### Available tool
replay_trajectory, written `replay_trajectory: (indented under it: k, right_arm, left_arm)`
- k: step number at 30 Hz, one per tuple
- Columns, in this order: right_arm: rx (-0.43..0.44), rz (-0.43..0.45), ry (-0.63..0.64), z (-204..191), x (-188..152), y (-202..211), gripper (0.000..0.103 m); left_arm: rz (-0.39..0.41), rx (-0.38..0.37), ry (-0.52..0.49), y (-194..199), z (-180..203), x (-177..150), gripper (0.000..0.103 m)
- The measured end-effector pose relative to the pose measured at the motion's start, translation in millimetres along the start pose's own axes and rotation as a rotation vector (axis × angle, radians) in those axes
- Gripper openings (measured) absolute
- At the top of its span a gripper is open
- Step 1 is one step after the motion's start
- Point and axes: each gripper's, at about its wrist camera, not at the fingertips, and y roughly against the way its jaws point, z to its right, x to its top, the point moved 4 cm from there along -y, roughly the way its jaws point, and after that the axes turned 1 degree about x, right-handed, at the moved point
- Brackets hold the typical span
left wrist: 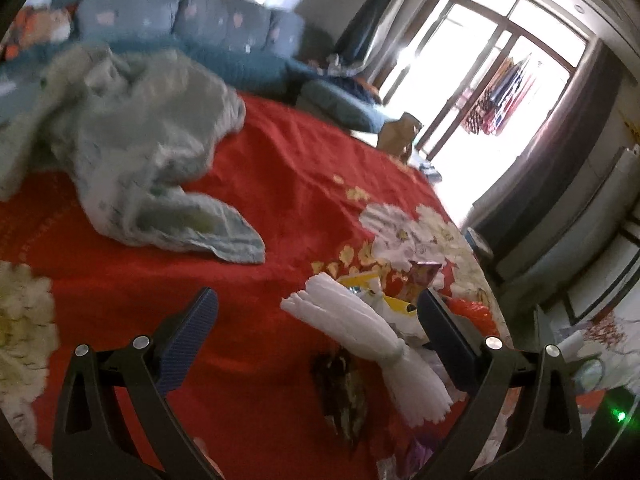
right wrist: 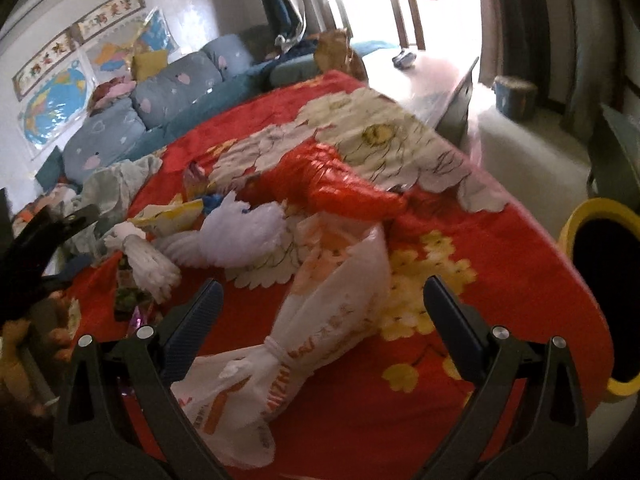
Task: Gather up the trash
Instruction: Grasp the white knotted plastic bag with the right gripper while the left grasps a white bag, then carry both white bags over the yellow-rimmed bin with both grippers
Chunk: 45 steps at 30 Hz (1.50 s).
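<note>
Both cameras sat low and close over the red bedspread (left wrist: 260, 200), each looking forward between its own fingers. The left view faced the balcony door (left wrist: 488, 76); the right view faced the sofa (right wrist: 160, 96). Both showed the tied white bag (left wrist: 384, 344) (right wrist: 150, 260).

Bed with red flowered cover (right wrist: 500, 248). Blue sofa with patterned cushions (right wrist: 176, 80) along the white wall. World map (right wrist: 56, 100) and framed scrolls (right wrist: 76, 46) on that wall. Wood-framed glass doors (left wrist: 480, 68), very bright daylight. Dark curtain (left wrist: 560, 152) beside them.
</note>
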Motion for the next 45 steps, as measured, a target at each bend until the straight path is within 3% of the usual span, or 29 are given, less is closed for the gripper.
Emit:
replay_trajectory:
  k: [3,8,10,15,19,27,37,45]
  right_arm:
    - [0.031,-0.032,-0.022,-3.0,-2.0,-8.0,0.089]
    - [0.099,-0.076,-0.075,-6.0,-5.2,-19.1,0.06]
    - [0.131,-0.106,-0.096,-5.6,-6.7,-21.9,0.044]
    - [0.171,-0.118,-0.115,-3.3,-9.5,-14.6,0.037]
    - [0.177,-0.11,-0.107,0.6,-9.6,0.1,0.037]
    - [0.139,-0.013,-0.075,18.5,5.5,34.4,0.037]
    - [0.087,0.137,-0.03,40.1,35.2,71.3,0.037]
    - [0.003,0.233,-0.036,77.0,54.6,91.6,0.037]
  left_arm:
    - [-0.051,-0.052,0.064,-14.4,-4.8,0.8,0.095]
    - [-0.095,-0.094,0.093,-28.9,-2.3,-2.0,0.059]
    - [-0.111,-0.112,0.099,-30.8,-0.3,-3.1,0.046]
    - [-0.083,-0.136,0.047,-22.3,12.6,-3.7,0.02]
    - [-0.029,-0.147,-0.007,0.6,25.2,1.3,0.018]
    - [0.095,-0.186,-0.14,50.5,68.6,13.3,0.017]
    - [0.118,-0.267,-0.32,74.6,140.5,-12.5,0.017]
    - [0.093,-0.3,-0.434,72.1,190.2,-42.9,0.017]
